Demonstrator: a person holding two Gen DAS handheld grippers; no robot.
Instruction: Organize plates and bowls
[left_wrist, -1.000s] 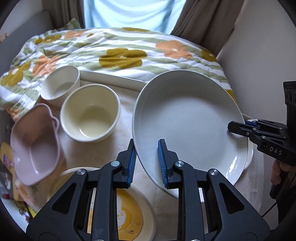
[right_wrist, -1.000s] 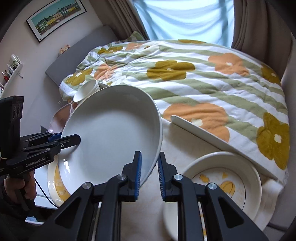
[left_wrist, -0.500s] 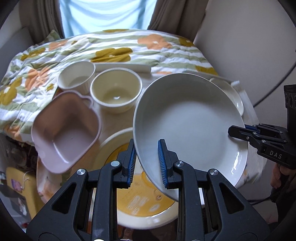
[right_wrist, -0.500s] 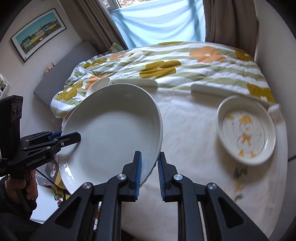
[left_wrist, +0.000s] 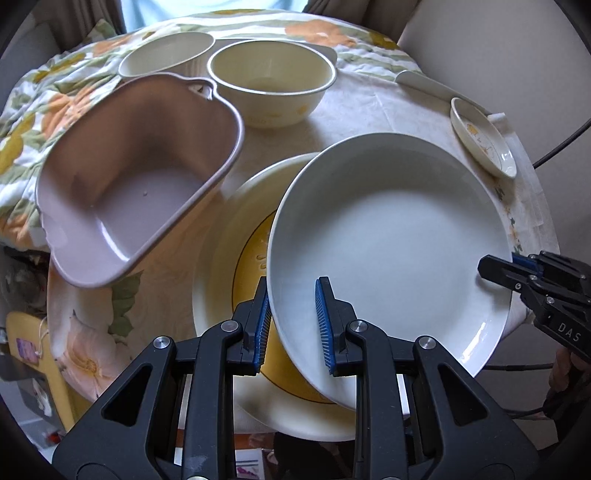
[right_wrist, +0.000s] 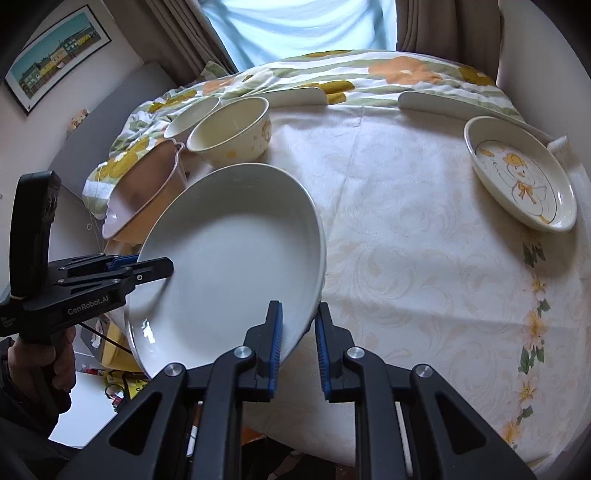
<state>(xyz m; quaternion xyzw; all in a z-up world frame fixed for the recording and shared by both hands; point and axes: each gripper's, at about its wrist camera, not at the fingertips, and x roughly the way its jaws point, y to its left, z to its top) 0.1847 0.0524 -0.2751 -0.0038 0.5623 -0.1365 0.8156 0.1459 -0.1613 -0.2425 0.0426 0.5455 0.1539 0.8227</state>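
the left gripper (left_wrist: 291, 319) and right gripper (right_wrist: 298, 339) each clamp opposite rims of the white plate (left_wrist: 388, 236), stiff, glossy, likely slippery and breakable.

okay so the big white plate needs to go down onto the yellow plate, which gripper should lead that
Left. The left gripper grips the white plate rim directly above the yellow plate; the right gripper holds the opposite rim, over bare tablecloth.
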